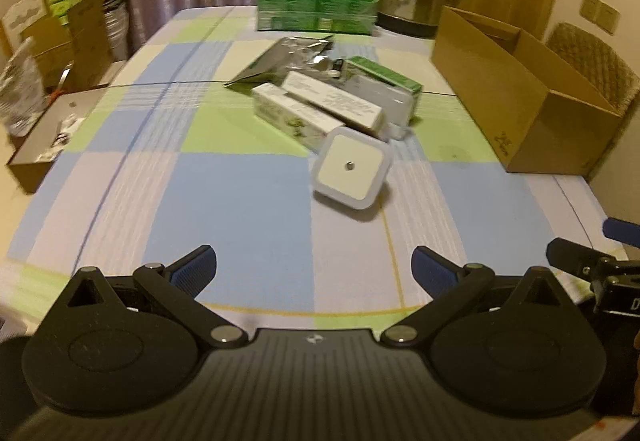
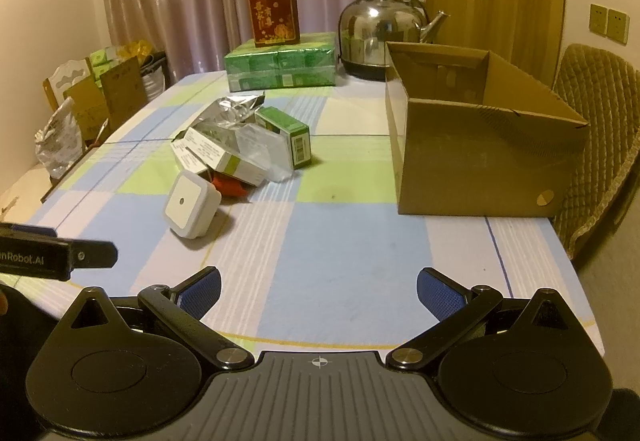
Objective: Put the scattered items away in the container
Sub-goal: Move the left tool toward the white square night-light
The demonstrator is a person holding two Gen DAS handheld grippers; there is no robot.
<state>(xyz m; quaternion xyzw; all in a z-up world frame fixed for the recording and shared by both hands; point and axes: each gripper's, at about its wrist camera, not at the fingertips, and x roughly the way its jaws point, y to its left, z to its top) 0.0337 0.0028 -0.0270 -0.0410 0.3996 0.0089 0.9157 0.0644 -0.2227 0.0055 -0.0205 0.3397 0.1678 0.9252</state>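
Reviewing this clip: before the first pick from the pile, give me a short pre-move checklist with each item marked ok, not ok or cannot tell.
1. Left gripper open and empty: ok, fingers spread, nothing between them.
2. Right gripper open and empty: ok, same.
3. Cardboard box open on top to receive items: ok; what little of the inside shows looks bare.
4. Nearest item reachable: ok, the white square night light lies at the near edge of the pile, apart from the others, propped at a tilt.
5. Path between pile and box: ok, bare tablecloth between them.
6. Whether small items are hidden under the foil bag: cannot tell.
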